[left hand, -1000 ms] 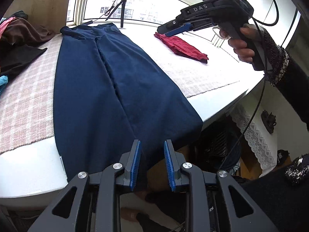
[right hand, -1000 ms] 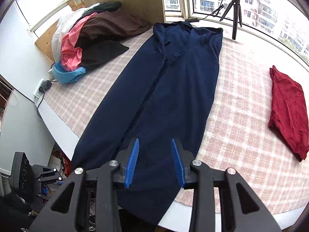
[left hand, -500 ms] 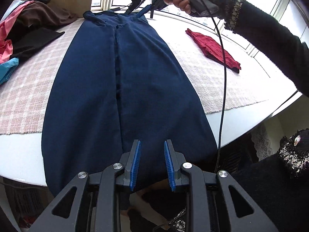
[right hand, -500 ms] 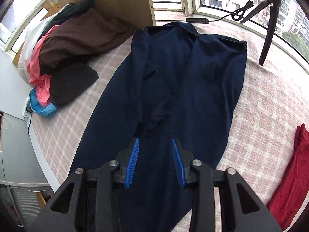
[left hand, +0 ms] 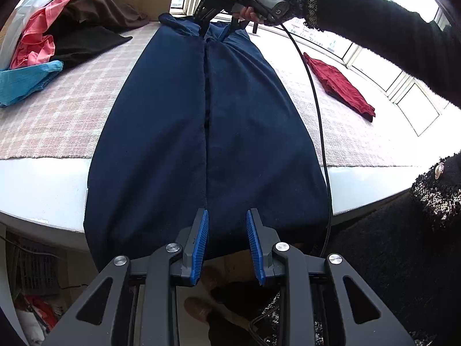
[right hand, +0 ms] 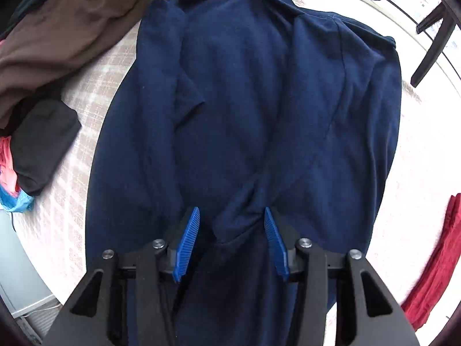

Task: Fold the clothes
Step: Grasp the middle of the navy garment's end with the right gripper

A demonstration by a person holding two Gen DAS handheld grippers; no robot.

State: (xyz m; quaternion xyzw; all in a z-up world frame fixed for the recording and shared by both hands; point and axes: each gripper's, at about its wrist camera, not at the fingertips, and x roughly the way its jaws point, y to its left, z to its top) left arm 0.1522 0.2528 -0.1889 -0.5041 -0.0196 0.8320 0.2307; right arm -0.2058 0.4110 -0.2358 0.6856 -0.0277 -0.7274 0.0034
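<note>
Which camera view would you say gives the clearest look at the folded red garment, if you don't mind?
The left wrist view: the red garment lies whole on the checked cloth. The right wrist view catches only a strip of it at the frame's right edge.

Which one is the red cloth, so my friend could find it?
Start at the long navy garment spread down the middle of the checked pink cover. Look toward the window side: the red cloth lies there alone, folded small and flat. The other bright clothes sit in a heap on the opposite side.
</note>
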